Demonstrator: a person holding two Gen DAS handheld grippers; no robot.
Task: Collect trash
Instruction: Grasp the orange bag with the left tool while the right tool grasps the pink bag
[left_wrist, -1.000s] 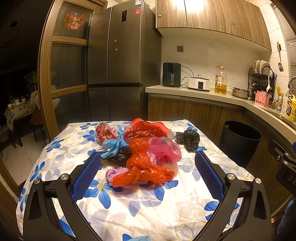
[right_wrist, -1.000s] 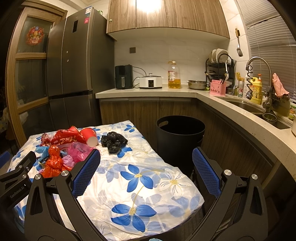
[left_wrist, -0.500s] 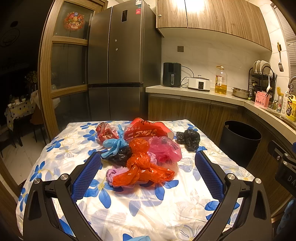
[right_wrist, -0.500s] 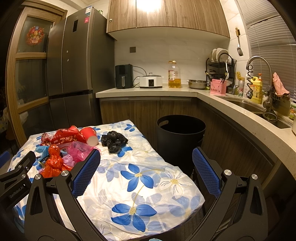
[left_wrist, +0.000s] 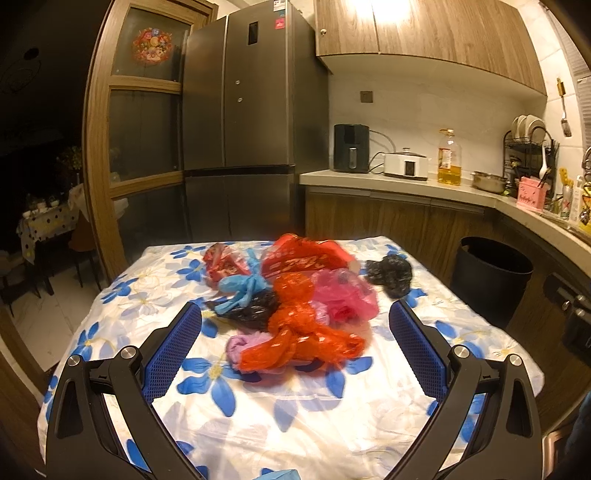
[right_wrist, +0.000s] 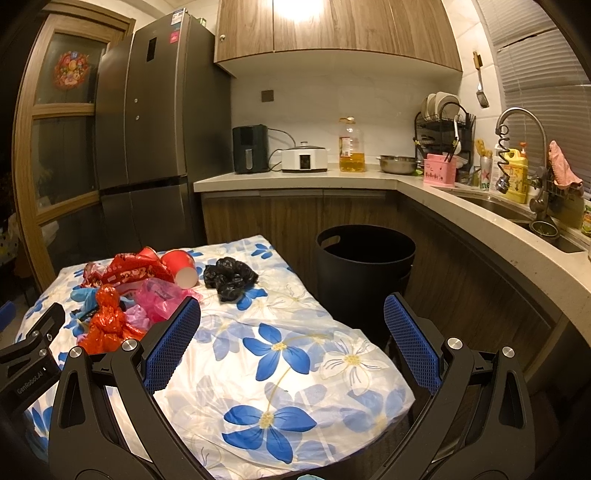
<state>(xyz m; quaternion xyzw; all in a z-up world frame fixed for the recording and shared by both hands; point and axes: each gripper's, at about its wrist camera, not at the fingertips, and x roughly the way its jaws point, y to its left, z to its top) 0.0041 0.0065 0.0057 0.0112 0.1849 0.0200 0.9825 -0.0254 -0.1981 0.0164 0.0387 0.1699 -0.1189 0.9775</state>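
Left gripper (left_wrist: 295, 341): jaws spread wide, empty, above floral tablecloth (left_wrist: 258, 413). Right gripper (right_wrist: 291, 332): likewise spread, empty. Crumpled orange plastic bag (left_wrist: 295, 332) at front of trash heap mid-table. Round black plastic bin (right_wrist: 365, 273) on floor beside table.

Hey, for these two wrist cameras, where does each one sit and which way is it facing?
Left wrist: on the left hand-held gripper, open, facing the orange bag in the trash pile.
Right wrist: on the right hand-held gripper, open, facing the table's right edge and black bin; the left tool's body shows.
Shared: pile, bin, fridge.
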